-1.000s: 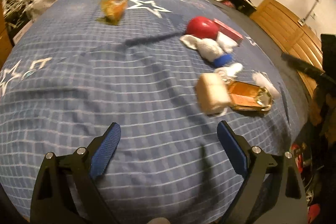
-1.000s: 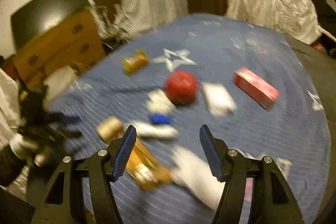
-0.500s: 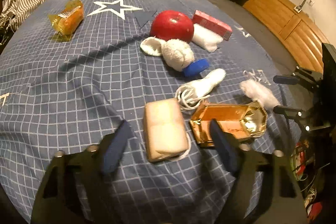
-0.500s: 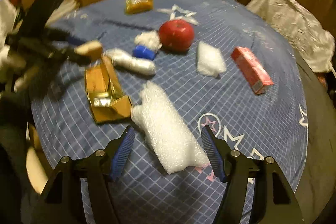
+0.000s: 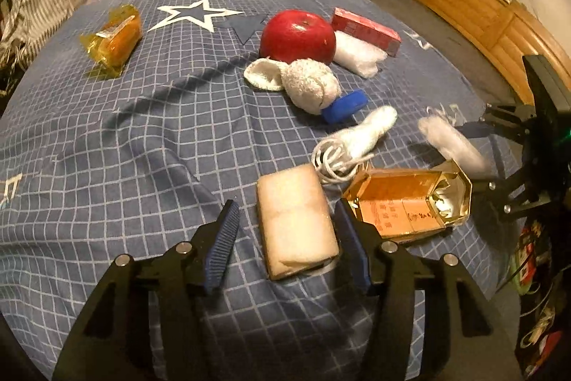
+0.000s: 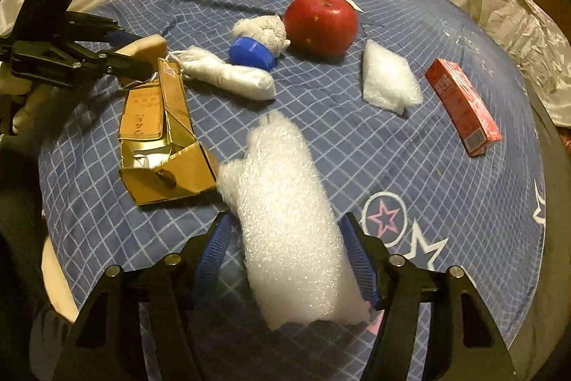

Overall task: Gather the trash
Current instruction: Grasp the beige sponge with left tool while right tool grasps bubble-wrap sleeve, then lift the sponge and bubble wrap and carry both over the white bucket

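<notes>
Left gripper (image 5: 285, 234) spread, its jaws straddling one beige wrapped block (image 5: 296, 220) without visibly pinching it; right gripper (image 6: 285, 259) likewise spread around one roll of bubble wrap (image 6: 289, 227); both lay on the blue checked bed (image 5: 107, 149) near its edge; beside them one gold carton (image 5: 407, 199), one apple (image 5: 298, 36), one red box (image 6: 462, 106), one blue cap (image 6: 251, 52); open cloth lay left of the block.
</notes>
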Motion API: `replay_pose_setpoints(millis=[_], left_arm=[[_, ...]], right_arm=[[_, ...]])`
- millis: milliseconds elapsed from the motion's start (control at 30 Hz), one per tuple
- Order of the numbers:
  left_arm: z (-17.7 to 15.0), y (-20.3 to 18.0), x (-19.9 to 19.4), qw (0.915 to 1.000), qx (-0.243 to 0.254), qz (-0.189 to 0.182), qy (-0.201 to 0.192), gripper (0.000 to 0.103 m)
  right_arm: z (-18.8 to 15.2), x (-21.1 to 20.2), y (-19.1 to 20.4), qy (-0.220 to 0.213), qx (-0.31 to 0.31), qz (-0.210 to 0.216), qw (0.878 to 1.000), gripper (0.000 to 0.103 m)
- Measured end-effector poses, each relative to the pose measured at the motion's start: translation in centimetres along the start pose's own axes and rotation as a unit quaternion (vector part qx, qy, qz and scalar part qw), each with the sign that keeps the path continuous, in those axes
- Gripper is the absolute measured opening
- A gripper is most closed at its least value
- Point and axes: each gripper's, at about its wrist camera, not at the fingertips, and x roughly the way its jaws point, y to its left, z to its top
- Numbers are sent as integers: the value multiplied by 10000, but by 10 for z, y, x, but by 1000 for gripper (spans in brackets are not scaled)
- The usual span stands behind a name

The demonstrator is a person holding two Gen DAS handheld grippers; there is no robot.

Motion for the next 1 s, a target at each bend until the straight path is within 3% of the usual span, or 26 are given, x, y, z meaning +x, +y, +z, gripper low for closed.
replay_pose_setpoints(millis=[233,300,367,533,667,833,1000], left_arm=[[2,-1,3,9999,79,50,73,54],[1,-2,2,9997,91,221,11,41],[-2,0,-1,9999,44,156,-50,32],[-13,4,-19,9980,-78,492,-383,31],[-17,3,-51,9927,-131,805,-887,31],[-22,-9,-99,9814,-131,1085,-1581,31],[-24,-28,-141,9690,-120,1148,-2184,31]], right_arm=[[-3,-2,-3,-161,336,-17,9993,55],[-4,-4,-1,-246,506,-144,9983,54],[-7,-8,0,-364,684,-256,9967,52],[-18,-31,5,-917,1367,-535,9849,51],[-21,-66,23,-1624,1854,-811,9658,51],[-18,-108,51,-2547,2461,-1091,9288,52],[-12,-146,89,-3184,2526,-1511,9011,52]])
